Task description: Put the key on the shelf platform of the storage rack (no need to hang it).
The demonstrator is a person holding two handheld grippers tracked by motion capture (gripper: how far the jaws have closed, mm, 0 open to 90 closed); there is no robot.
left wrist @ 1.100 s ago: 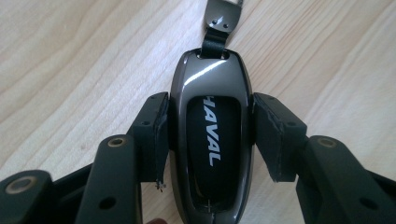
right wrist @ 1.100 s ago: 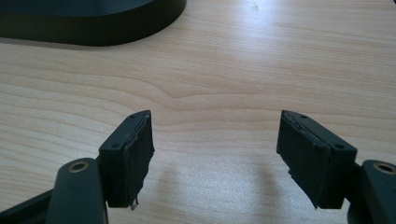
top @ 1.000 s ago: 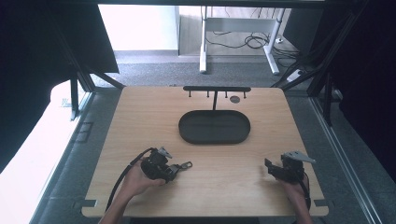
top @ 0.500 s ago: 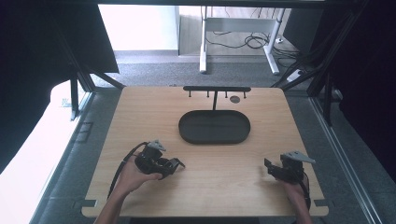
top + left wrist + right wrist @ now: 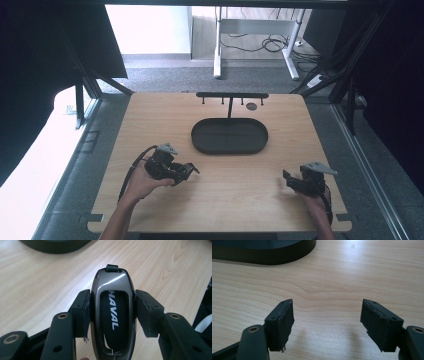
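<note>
My left gripper sits at about 8 o'clock on the table, its fingers pinching a dark glossy car key marked HAVAL. In the left gripper view the key stands lengthwise between the pads, its small loop end pointing away from me, above the wood. The black oval tray lies near the table's middle, at 1 o'clock from that gripper and apart from it. Behind the tray, at 12 o'clock, I see a low black rack with small hooks. My right gripper rests at 4 o'clock, its fingers spread wide with bare wood between them.
</note>
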